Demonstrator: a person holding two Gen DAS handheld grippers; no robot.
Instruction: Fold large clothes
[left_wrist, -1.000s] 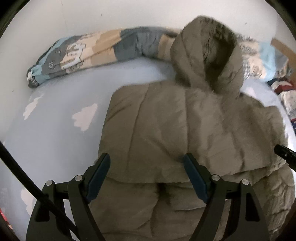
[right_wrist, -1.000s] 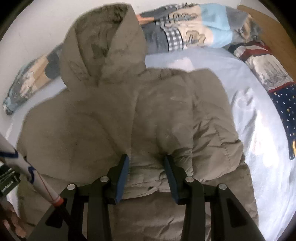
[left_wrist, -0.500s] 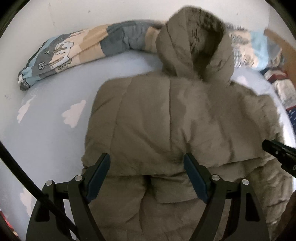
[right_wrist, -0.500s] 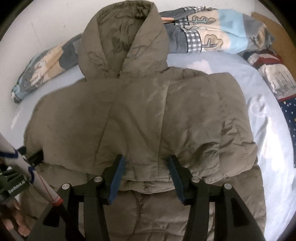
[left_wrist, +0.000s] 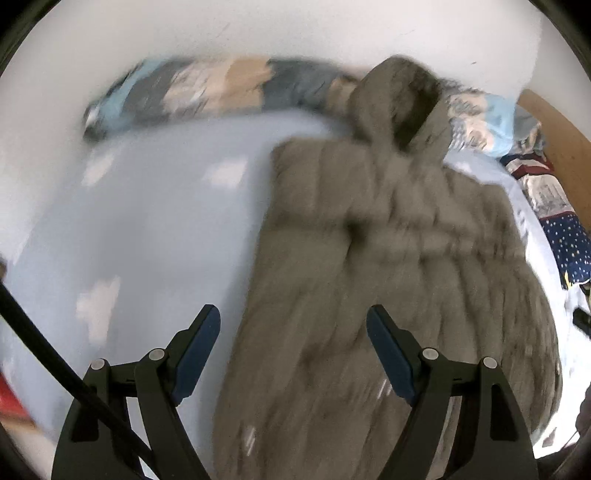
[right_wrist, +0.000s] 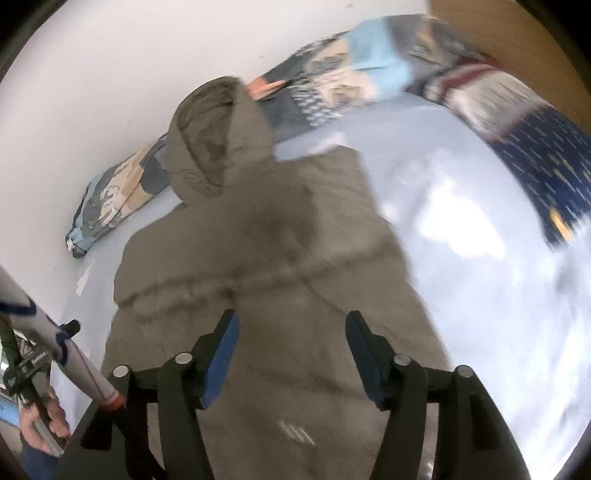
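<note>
Jacket (right_wrist: 273, 280) lies flat on bed (right_wrist: 461, 229), hood (right_wrist: 218, 133) toward wall. Left tongs (left_wrist: 288, 339) and right tongs (right_wrist: 290, 339) both apart, empty above it, likely positioned to take a fold.

Jacket: I see the jacket (left_wrist: 388, 277) lying flat on the bed (left_wrist: 147, 229), its hood (left_wrist: 402, 103) at the far end, towards the wall (left_wrist: 295, 29).
Bolster: a long bolster (left_wrist: 207, 88) lies along the wall behind the hood, running off to both sides.
Blanket: a folded blanket (right_wrist: 532, 133) lies on the bed at the far right, well apart from the jacket.
Left gripper: my left gripper (left_wrist: 291, 332) hangs above the jacket's left edge, fingers spread.
Right gripper: my right gripper (right_wrist: 290, 332) hangs above the jacket's middle, fingers spread.
</note>
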